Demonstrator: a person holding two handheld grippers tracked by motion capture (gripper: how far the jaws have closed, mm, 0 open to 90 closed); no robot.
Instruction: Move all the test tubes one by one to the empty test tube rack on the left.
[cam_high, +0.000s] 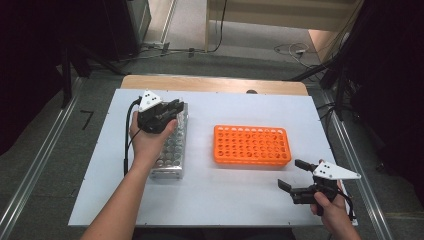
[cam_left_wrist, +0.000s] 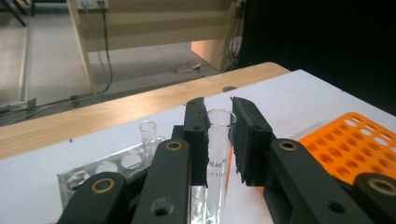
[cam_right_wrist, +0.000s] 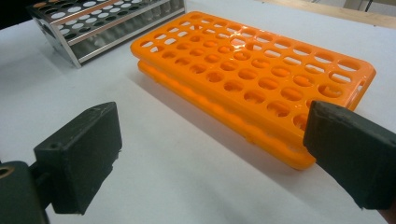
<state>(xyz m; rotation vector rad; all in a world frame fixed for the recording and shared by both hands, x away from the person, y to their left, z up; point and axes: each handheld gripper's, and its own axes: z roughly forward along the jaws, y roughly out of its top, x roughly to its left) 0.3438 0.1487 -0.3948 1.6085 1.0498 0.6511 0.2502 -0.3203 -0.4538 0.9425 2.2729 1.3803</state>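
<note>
Black jaws of the left tool (cam_left_wrist: 219, 135) stand close on either side of a clear glass tube (cam_left_wrist: 218, 154), the pads narrowed to about the tube's width; whether they actually press the glass or sit just off it, I cannot tell. The tube stands upright between them, its open rim level with the jaw tips and faint printing on its side. It sits over the far end of a metal rack (cam_left_wrist: 100, 170), where a second, shorter-looking glass tube (cam_left_wrist: 148, 135) stands just beside it in another hole. From the high view, the left tool (cam_high: 170, 111) hovers over the far end of that metal rack (cam_high: 172, 150), which lies lengthwise on the left part of the white bench (cam_high: 225, 195), with the person's left hand (cam_high: 147, 140) above it.

Right of the metal rack, near the middle of the bench and well apart from it, lies an orange rack (cam_high: 252, 145) with many round holes, all seemingly without tubes. The right tool (cam_high: 291, 175) is held near the bench's front right corner, short of the orange rack (cam_right_wrist: 252, 79), its jaws spread wide with nothing between them.
</note>
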